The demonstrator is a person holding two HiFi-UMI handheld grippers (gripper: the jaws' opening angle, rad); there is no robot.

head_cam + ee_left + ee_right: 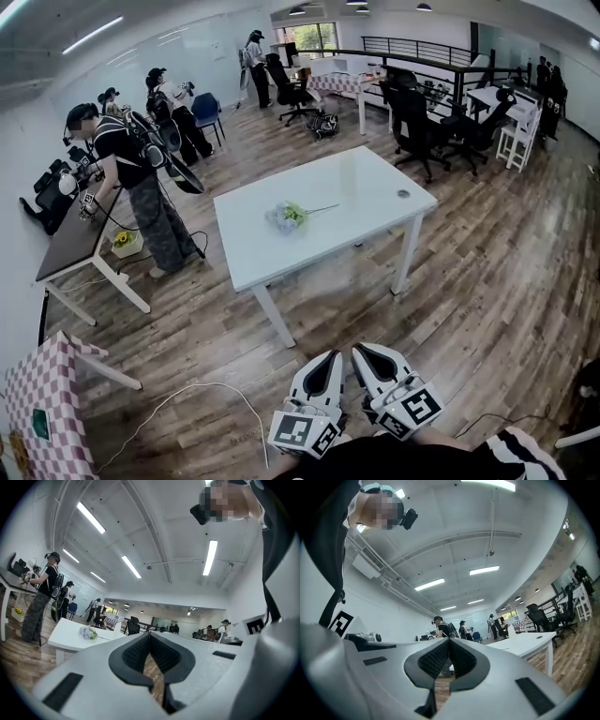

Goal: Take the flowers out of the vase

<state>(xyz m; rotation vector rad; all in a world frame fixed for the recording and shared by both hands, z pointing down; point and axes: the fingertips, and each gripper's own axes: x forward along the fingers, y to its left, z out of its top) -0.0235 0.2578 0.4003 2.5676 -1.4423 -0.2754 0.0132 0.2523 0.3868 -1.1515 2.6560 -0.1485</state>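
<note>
A bunch of pale flowers with a thin stem lies on its side near the middle of the white table; I cannot make out a vase. In the left gripper view the flowers show small on the same table, far ahead. Both grippers are low at the bottom of the head view, close to my body and well short of the table. The left gripper is shut with nothing in it. Beside it, the right gripper is also shut and empty.
Wooden floor lies between me and the table. A person stands at a dark desk on the left, others further back. Black office chairs stand behind the table. A checked-cloth table is at lower left, and a white cable crosses the floor.
</note>
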